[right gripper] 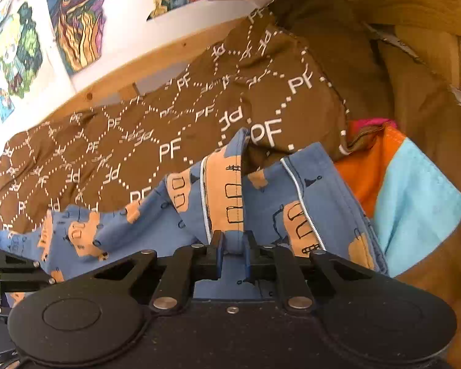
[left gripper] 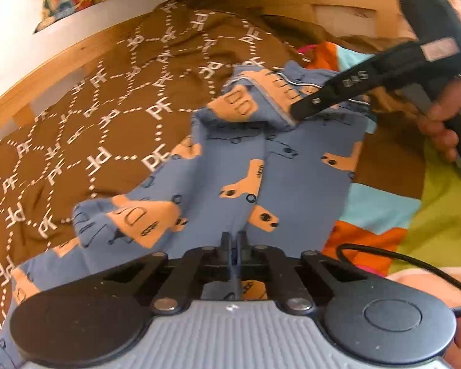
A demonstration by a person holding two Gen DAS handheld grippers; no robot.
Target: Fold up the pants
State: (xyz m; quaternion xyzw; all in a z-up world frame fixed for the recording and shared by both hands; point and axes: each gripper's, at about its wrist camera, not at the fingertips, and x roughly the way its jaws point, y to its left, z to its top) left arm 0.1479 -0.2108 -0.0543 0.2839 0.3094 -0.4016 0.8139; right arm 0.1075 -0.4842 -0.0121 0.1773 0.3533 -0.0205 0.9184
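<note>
Both views are brightly and warmly lit, as if by daylight; the white wall [left gripper: 12, 30] at upper left is blown out to near pure white, and a glare patch burns the top right corner of the left wrist view; shadows are soft and shallow, lying in the creases of the brown bedspread [left gripper: 107, 141] and under the folds of the blue pants [left gripper: 304, 166]; strong fisheye bending curves the wooden bed rail [right gripper: 175, 52] into an arc and squeezes the corners; motion smear softens the bedspread's lettering and the posters [right gripper: 76, 15]; near housings at the bottom stay fairly sharp; colours look saturated, faintly blocky.
</note>
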